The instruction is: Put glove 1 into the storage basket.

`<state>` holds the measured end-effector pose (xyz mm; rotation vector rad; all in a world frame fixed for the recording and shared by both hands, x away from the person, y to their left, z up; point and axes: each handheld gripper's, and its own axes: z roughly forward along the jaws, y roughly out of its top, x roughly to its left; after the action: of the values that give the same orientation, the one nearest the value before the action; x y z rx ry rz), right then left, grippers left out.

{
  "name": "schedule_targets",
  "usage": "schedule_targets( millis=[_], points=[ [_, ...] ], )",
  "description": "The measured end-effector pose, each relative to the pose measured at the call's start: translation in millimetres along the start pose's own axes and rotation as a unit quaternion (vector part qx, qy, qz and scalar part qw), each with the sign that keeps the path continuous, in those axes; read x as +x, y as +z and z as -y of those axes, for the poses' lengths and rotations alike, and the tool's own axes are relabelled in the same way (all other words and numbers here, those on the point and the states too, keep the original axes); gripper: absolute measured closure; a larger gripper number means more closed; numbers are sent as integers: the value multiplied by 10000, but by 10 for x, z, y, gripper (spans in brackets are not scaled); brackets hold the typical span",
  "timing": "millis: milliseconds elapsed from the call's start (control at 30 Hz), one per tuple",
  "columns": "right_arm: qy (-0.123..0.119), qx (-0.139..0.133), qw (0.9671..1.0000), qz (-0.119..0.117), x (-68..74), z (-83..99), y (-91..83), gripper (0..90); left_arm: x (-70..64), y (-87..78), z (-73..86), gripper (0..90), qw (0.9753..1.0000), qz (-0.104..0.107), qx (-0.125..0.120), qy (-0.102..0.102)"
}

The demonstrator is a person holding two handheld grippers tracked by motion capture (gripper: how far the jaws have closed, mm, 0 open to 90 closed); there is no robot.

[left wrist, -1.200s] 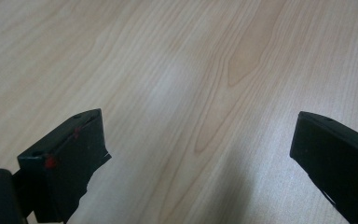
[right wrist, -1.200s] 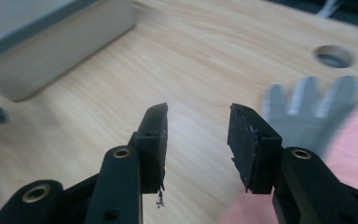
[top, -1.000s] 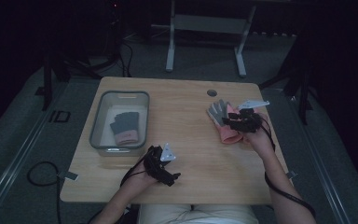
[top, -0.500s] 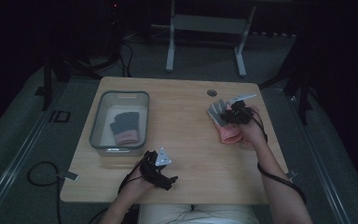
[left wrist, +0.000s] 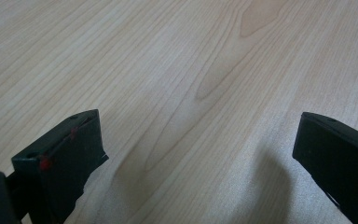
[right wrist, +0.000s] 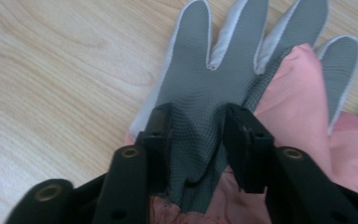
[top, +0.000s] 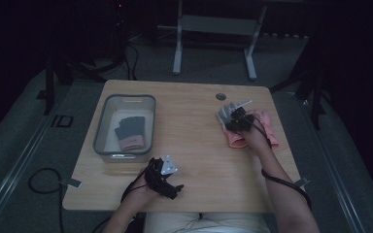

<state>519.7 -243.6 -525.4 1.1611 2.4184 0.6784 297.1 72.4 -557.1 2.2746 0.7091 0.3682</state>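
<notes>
From above, my right gripper [top: 237, 119] sits on the grey glove [top: 225, 114] that lies over a pink glove [top: 236, 140] near the right edge of the wooden table [top: 189, 145], while my left gripper [top: 167, 183] rests near the front edge and a clear bin [top: 103, 130] at the left holds a dark glove with a pink cuff [top: 130, 133]. Looking along my left gripper [left wrist: 200, 154], its jaws stand wide apart over bare wood with nothing between them. Looking along my right gripper [right wrist: 198, 135], the jaws are pinched on the palm of the grey glove [right wrist: 214, 79], whose fingers spread away from me and whose right half lies under a fold of the pink glove [right wrist: 303, 112].
</notes>
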Motion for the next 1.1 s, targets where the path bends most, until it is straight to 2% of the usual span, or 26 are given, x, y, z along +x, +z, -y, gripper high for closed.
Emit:
schedule_targets(
  millis=[33,133,200,267,333,433,533,600,667,700,800,900,967,1100],
  points=[
    [100,13,9999,-36,-7,-1,10,711,1,-4,-1,15,10000,11,-19,-13],
    [197,20,9998,-38,-9,-2,11,812,3,4,2,14,10000,3,0,10],
    [356,-75,9993,-49,-22,13,0,855,3,5,3,15,10000,-11,16,35],
    [634,-235,9976,-125,-44,26,-55,872,3,-2,6,15,10000,-2,-14,17],
    [742,-437,9962,-160,-28,37,-146,876,8,-10,10,15,10000,-5,-21,21],
    [956,-731,9924,-273,15,34,-314,881,17,-11,15,15,10000,7,-41,-30],
    [1178,-1015,9864,-525,96,17,-533,883,10,-16,12,15,10000,1,-68,-29],
    [1255,-1186,9829,-641,200,18,-682,884,7,-18,15,15,10000,28,-82,-30],
    [1248,-1302,9812,-686,321,15,-828,885,0,-21,20,15,9999,49,-97,-44],
    [1328,-1403,9787,-693,377,17,-898,885,-2,-23,22,15,10000,32,-79,-22],
    [1295,-1490,9784,-614,581,4,-1074,886,-7,-23,23,15,10000,20,-70,11],
    [1219,-1468,9803,-520,825,35,-1192,886,-11,-17,24,15,9999,-72,-90,46],
    [1380,-1457,9780,-563,957,92,-1224,886,1,-19,29,15,9999,-66,-116,18],
    [1522,-1372,9779,-411,1167,188,-1215,886,12,-31,39,15,9999,-23,-130,-1]
  ],
)
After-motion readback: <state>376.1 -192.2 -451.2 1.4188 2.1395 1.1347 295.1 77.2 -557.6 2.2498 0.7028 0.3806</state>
